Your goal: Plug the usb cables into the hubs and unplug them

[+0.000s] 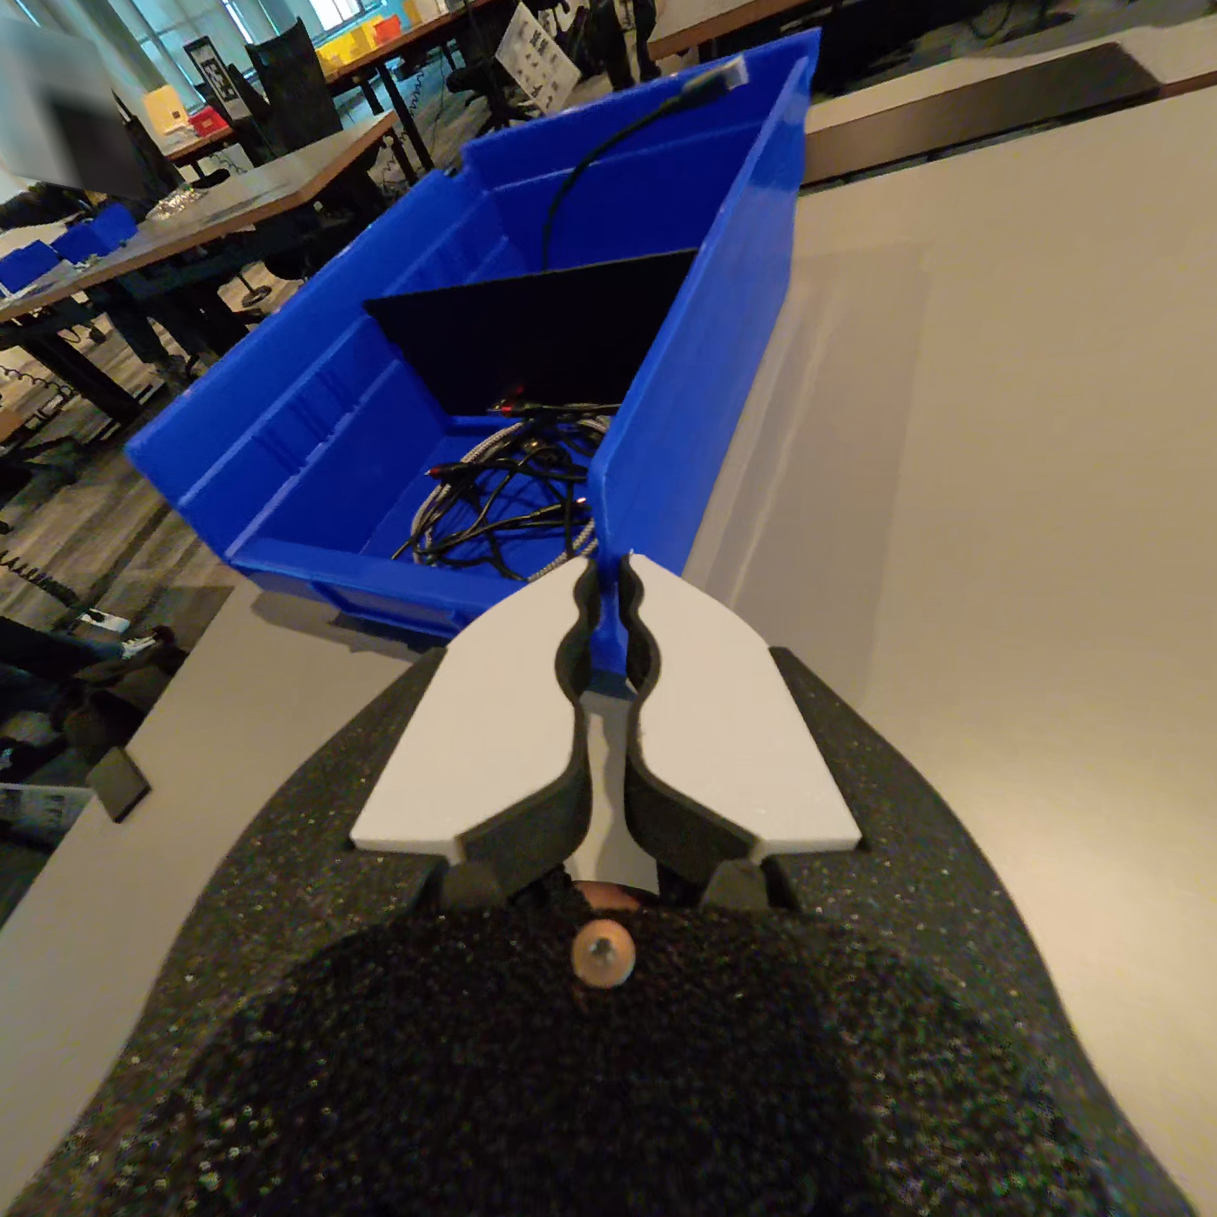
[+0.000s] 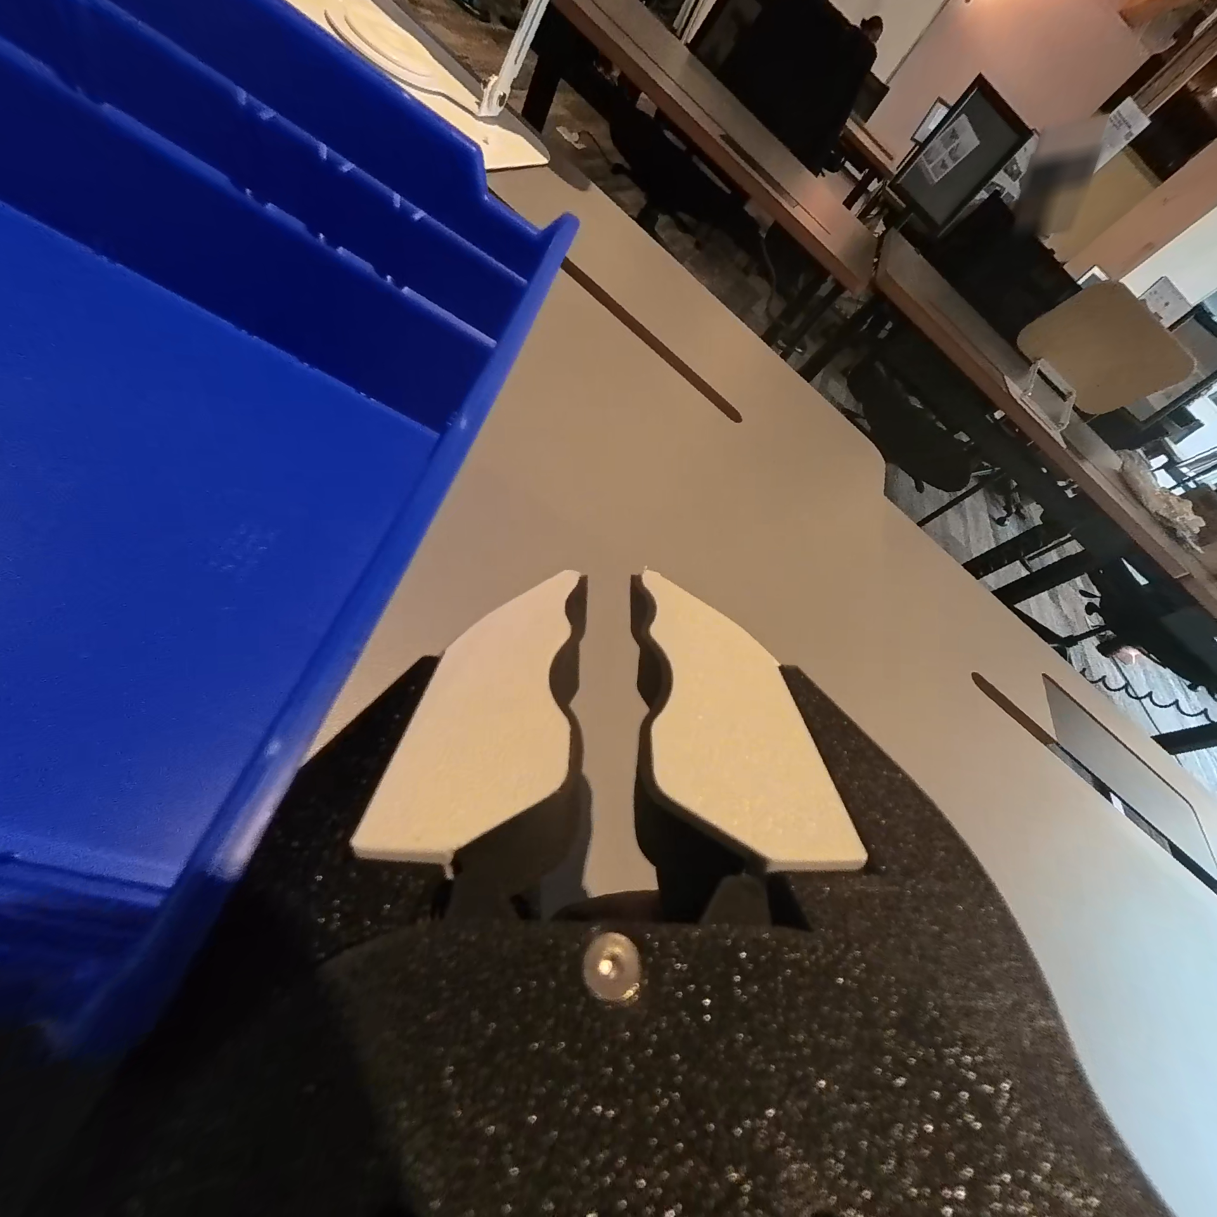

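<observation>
A blue bin (image 1: 316,421) sits on the grey table (image 1: 988,461). It holds a tangle of black and braided usb cables (image 1: 507,500) and a slanted black panel (image 1: 540,329). One black cable rises from behind the panel, and its plug (image 1: 721,71) rests on the bin's far right rim. I see no hub. My left gripper (image 1: 607,567) is just in front of the bin's near right corner, open by a narrow gap and empty. My right gripper (image 2: 606,579) is low over the table beside the bin's ribbed outer wall (image 2: 197,461), slightly open and empty.
The table has two narrow dark slots (image 2: 658,349) (image 2: 1007,704) ahead of the right gripper. A silver laptop (image 2: 1133,797) lies at the table's right edge. Other desks, chairs and monitors stand beyond the table in both views. Tip to tip, the grippers are about 75 cm apart.
</observation>
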The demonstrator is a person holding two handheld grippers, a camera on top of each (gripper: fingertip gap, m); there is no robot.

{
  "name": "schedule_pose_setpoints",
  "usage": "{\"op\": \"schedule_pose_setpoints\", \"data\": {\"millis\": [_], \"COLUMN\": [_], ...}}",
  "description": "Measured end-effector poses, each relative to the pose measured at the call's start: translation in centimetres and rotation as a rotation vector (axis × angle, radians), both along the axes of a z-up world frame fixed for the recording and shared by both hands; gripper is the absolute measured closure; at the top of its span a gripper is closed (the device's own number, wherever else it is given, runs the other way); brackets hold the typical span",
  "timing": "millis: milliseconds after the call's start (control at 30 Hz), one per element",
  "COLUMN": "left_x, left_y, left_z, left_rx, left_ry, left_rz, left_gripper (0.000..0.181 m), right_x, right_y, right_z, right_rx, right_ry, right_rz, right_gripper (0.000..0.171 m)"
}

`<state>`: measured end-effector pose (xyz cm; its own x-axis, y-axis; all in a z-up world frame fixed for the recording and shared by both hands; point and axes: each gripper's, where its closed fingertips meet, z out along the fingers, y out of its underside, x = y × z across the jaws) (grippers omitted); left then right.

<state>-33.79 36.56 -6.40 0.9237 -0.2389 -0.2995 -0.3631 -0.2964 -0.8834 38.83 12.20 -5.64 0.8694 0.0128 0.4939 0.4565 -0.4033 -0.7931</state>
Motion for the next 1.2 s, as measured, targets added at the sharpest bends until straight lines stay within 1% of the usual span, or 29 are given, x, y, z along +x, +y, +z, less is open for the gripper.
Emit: {"op": "schedule_pose_setpoints", "data": {"millis": [100, 167, 300, 700, 833, 1033, 1200], "left_x": [0.9, 1.0, -0.6, -2.4, -2.4, -0.9, -0.8], "left_y": [-1.6, -1.8, -0.6, 2.1, 2.6, 1.9, 1.9], "left_z": [0.0, 0.0, 0.0, 0.0, 0.0, 0.0, 0.0], "left_rx": [-0.002, 0.007, 0.026, -0.014, -0.032, -0.023, 0.008], "left_ry": [0.033, 0.059, 0.029, -0.013, -0.038, -0.034, -0.011], "left_rz": [-0.009, -0.002, 0.068, 0.155, 0.154, 0.114, 0.097], "left_gripper": [0.177, 0.177, 0.176, 0.176, 0.176, 0.177, 0.176], "right_x": [0.0, 0.0, 0.0, 0.0, 0.0, 0.1, 0.4], "right_y": [-0.1, -0.1, -0.2, -0.1, -0.2, -0.2, -0.5], "right_z": [0.1, 0.1, 0.1, 0.0, 0.2, 0.3, 0.6], "right_rx": [0.005, 0.006, 0.009, 0.008, 0.019, 0.021, 0.033], "right_ry": [0.002, 0.000, 0.002, 0.004, 0.008, 0.003, 0.008], "right_rz": [-0.002, -0.004, -0.008, -0.001, -0.002, -0.009, -0.023], "right_gripper": [0.159, 0.159, 0.159, 0.159, 0.159, 0.159, 0.159]}}
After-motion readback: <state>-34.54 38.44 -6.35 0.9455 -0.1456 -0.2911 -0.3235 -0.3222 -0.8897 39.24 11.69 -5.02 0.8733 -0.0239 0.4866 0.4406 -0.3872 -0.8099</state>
